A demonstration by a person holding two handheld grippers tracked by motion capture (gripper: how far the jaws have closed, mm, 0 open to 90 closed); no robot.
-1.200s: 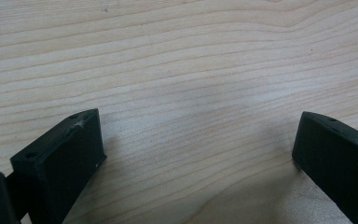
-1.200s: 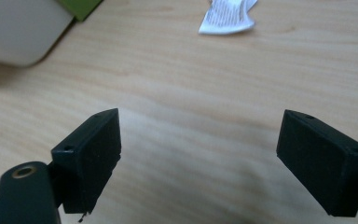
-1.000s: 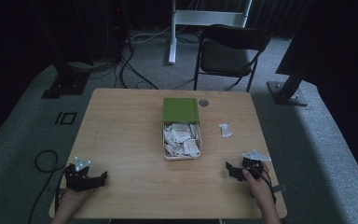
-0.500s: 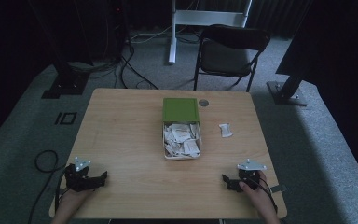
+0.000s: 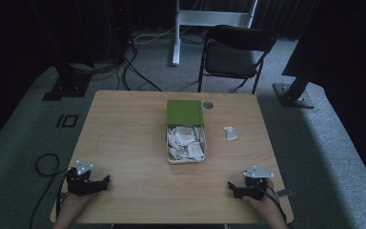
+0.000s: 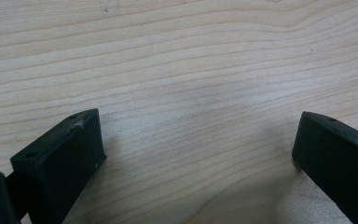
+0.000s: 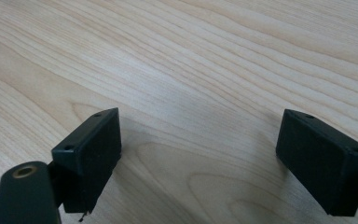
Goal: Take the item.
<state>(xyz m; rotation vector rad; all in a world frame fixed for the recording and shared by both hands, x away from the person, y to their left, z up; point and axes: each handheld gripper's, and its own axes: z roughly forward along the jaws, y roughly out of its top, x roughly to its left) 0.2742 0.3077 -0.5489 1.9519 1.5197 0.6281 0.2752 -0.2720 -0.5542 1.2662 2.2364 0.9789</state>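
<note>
Wooden tabletop (image 5: pixel 124 138), dim room. Left gripper (image 5: pixel 106 180) and right gripper (image 5: pixel 230 185) resting near front edge — jaws wide apart, nothing held. Loose packet (image 5: pixel 230 133) just right of sachet box (image 5: pixel 186 143). Approach packet squarely from above — avoid nudging box.

1. A pale wooden table (image 5: pixel 124 138) with rounded corners stands on grey carpet.
2. Near its middle sits a shallow white tray (image 5: pixel 186 160) filled with small white packets.
3. A green lid (image 5: pixel 185 112) lies at the tray's far end, touching it.
4. A small round dark grommet (image 5: pixel 208 104) is set just right of the lid.
5. One loose white packet (image 5: pixel 230 133) lies right of the tray, apart from it.
6. The left gripper (image 5: pixel 106 180) and right gripper (image 5: pixel 230 186) rest near the front corners.
</note>
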